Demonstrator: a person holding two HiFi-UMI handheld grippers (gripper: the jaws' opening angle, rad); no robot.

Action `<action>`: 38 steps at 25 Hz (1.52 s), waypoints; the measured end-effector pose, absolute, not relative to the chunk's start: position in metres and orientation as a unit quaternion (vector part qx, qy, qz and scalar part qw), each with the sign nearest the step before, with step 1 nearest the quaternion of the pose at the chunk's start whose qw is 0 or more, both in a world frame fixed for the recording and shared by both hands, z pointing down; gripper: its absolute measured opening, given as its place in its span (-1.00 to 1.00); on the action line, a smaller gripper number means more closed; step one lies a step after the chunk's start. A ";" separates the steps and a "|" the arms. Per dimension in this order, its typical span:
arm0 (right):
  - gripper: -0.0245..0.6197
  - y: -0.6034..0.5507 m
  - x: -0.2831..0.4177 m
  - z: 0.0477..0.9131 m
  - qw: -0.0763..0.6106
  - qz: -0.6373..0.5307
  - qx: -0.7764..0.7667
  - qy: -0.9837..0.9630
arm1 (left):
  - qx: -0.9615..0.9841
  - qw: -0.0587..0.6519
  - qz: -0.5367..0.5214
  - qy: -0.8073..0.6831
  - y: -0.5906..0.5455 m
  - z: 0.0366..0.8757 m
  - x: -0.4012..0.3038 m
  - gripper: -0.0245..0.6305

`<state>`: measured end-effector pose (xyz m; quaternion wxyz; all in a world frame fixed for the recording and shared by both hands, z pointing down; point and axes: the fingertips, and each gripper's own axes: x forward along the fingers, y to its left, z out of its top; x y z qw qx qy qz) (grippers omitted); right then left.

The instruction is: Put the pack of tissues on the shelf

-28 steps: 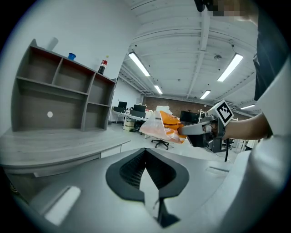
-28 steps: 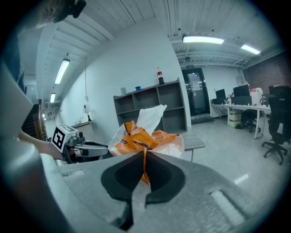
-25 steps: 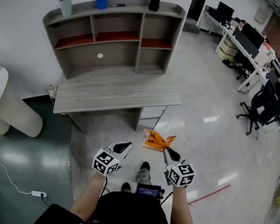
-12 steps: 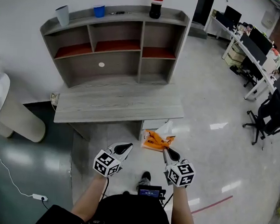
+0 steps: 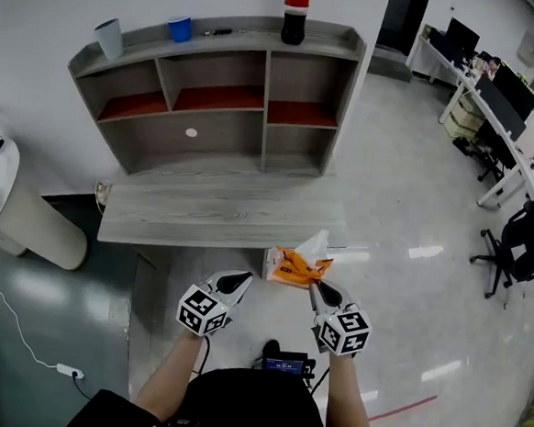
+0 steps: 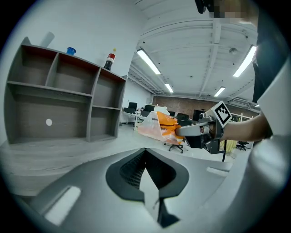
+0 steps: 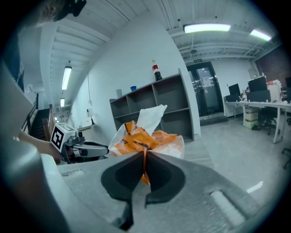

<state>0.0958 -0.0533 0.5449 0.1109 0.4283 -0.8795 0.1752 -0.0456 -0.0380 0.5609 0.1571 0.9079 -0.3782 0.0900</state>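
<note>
The pack of tissues [image 5: 298,264] is an orange and clear plastic bag with a white tissue sticking out of its top. My right gripper [image 5: 317,290] is shut on the bag's near edge and holds it in the air just before the desk's front edge. In the right gripper view the pack [image 7: 146,135] fills the space above the closed jaws [image 7: 144,155]. My left gripper [image 5: 240,280] hangs beside it, shut and empty; its jaw tips [image 6: 145,150] meet. The grey shelf unit [image 5: 220,89] stands at the back of the desk [image 5: 221,212], its compartments bare.
On the shelf's top stand a cola bottle [image 5: 296,0], a blue cup [image 5: 179,28] and a grey cup [image 5: 108,37]. A white cylindrical bin [image 5: 14,206] stands left of the desk. Office chairs and desks [image 5: 518,182] line the right. A power strip [image 5: 69,368] lies on the floor.
Both grippers have travelled forward together toward the desk, whose front edge now lies just beyond the jaws. The pack stays in the right gripper.
</note>
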 end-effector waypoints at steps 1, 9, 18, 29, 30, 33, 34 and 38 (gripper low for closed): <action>-0.91 -0.060 0.100 0.545 0.111 0.175 0.426 -0.881 | 0.907 0.157 0.090 -0.381 -0.044 0.560 -0.042 -0.92; -0.91 -0.108 0.120 0.549 0.113 0.174 0.400 -0.893 | 0.899 0.154 0.090 -0.399 -0.085 0.558 -0.017 -0.92; -0.91 -0.135 0.120 0.557 0.118 0.181 0.383 -0.898 | 0.891 0.166 0.094 -0.412 -0.108 0.565 -0.015 -0.92; -0.91 -0.180 0.115 0.561 0.126 0.182 0.403 -0.888 | 0.900 0.169 0.084 -0.393 -0.166 0.570 -0.020 -0.92; -0.91 -0.186 0.114 0.561 0.127 0.182 0.406 -0.886 | 0.901 0.170 0.082 -0.390 -0.172 0.570 -0.021 -0.92; -0.91 -0.205 0.107 0.561 0.128 0.181 0.414 -0.883 | 0.904 0.171 0.078 -0.384 -0.195 0.570 -0.028 -0.92; -0.91 -0.212 0.104 0.560 0.129 0.181 0.416 -0.882 | 0.905 0.170 0.077 -0.381 -0.203 0.569 -0.031 -0.92; -0.91 -0.238 0.091 0.557 0.127 0.178 0.429 -0.877 | 0.912 0.163 0.075 -0.368 -0.233 0.563 -0.043 -0.92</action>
